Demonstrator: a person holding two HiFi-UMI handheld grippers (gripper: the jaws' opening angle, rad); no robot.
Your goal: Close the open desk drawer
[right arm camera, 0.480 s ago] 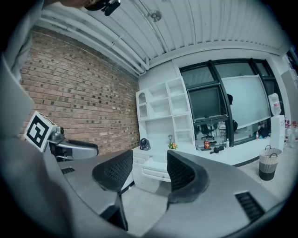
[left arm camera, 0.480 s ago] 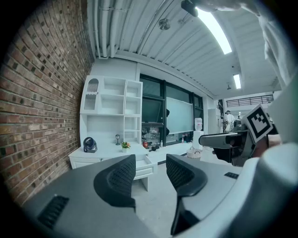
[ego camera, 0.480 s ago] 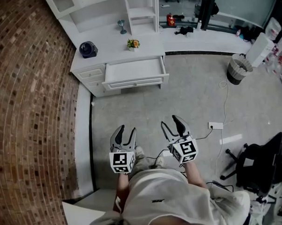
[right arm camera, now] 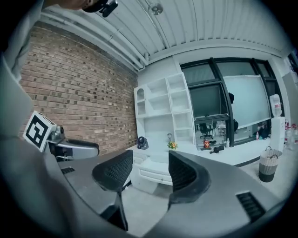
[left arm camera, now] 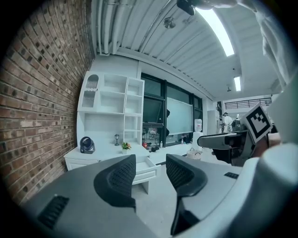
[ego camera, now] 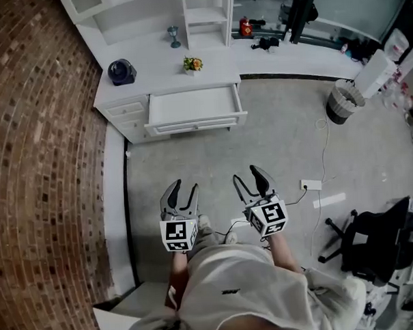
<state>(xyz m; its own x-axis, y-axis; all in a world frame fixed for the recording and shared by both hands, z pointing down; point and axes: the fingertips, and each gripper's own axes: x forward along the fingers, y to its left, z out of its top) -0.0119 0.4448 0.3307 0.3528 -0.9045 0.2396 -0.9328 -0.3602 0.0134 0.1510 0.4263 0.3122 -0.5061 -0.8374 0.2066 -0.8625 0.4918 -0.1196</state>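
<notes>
**Okay, drawer's open and I'm not at it yet**

The drawer [ego camera: 194, 107] is pulled well out from under the worktop [ego camera: 162, 77], with its front panel facing me. It's well apart from both claws, with bare floor in between. Left claw [ego camera: 185, 188] and right claw [ego camera: 246, 175] sit side by side in front of me. Each has its jaws a little apart and nothing between them.

I reckon this one needs no grip, it's just a push. My plan is to walk in square to the drawer, put a claw flat on the middle of the front panel and shove straight in. If I push off-centre I'd expect it to skew and jam. I'd go slow at the end so the fan [ego camera: 121, 71] and little plant [ego camera: 192, 63] on top don't get rattled. Might bring the jaws together first for a blunter tip.
</notes>
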